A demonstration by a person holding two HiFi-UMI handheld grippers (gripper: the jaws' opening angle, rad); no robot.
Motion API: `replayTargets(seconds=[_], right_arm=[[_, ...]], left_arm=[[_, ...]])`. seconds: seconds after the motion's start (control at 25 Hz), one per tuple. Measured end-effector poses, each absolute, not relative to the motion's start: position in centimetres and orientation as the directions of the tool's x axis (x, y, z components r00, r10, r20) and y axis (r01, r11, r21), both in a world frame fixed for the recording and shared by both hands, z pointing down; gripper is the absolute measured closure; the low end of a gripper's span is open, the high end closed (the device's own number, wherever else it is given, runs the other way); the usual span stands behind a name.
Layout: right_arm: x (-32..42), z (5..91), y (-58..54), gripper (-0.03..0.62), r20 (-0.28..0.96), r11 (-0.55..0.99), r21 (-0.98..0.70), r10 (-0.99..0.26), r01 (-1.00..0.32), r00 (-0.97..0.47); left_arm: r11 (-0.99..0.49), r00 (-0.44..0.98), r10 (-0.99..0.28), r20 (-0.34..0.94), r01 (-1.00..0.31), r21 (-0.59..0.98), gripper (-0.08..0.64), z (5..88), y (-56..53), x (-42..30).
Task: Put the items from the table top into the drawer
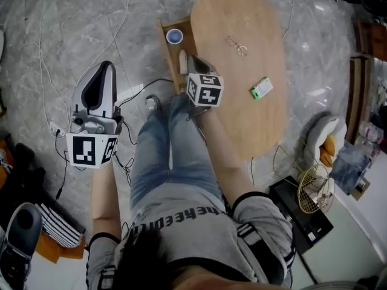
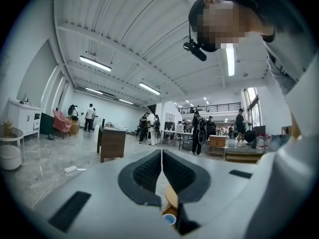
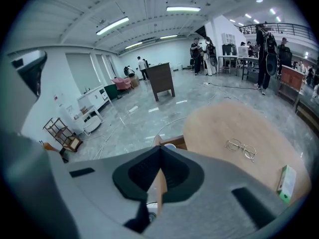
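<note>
Wire-framed glasses [image 1: 237,46] [image 3: 240,149] and a small green-and-white box [image 1: 262,88] [image 3: 286,183] lie on the oval wooden table top [image 1: 254,17] [image 3: 224,126]. At the table's left side the drawer [image 1: 167,46] [image 3: 175,142] stands pulled out, holding a blue-rimmed cup [image 1: 174,37] [image 3: 170,146] and a white item [image 1: 182,60]. My right gripper [image 1: 193,59] [image 3: 160,156] hangs over the drawer's near end, shut and empty. My left gripper [image 1: 107,66] [image 2: 162,157] is off to the left over the floor, pointing level, its pads together with nothing between them.
Cables and a white power strip [image 1: 55,128] trail over the grey marble floor. The person's legs in jeans [image 1: 163,156] stand beside the drawer. A racket [image 1: 314,189] and bags lie at the right. A dark wooden cabinet [image 2: 112,142] and several people stand far off.
</note>
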State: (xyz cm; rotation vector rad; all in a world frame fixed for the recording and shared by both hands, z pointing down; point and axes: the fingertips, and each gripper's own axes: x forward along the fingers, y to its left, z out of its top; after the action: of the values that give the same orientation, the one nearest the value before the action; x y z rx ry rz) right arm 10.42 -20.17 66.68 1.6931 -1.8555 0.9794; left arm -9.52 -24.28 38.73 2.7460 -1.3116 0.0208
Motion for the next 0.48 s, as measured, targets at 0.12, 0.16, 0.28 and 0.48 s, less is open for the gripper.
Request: replayTargets(seconds=[0.12,0.16,0.28,0.48], right_arm=[[10.2,64.2,-19.1,0.589,0.705,0.004,-0.220,-0.690,-0.975,-0.162],[10.1,63.4,-18.8,0.589,0.698,0.007,-0.222,-0.697,-0.975,-0.164],[10.1,61.0,-17.8,0.589,0.675,0.019,-0.218,-0.719,-0.976,-0.165],[9.8,56.6,-16.7,0.589,0.628,0.047,-0.197,-0.761,-0.979,-0.163]], left_arm=[[-0.639,0.643,-0.763,0.056,-0.765,0.081,0.548,37.8,-23.4,-9.5],[-0.642,0.647,-0.760,0.056,-0.762,0.082,0.548,37.5,-23.2,-9.4],[-0.651,0.655,-0.754,0.051,-0.755,0.085,0.548,36.5,-22.7,-9.2],[-0.667,0.672,-0.739,0.047,-0.740,0.086,0.548,34.9,-22.0,-8.9]])
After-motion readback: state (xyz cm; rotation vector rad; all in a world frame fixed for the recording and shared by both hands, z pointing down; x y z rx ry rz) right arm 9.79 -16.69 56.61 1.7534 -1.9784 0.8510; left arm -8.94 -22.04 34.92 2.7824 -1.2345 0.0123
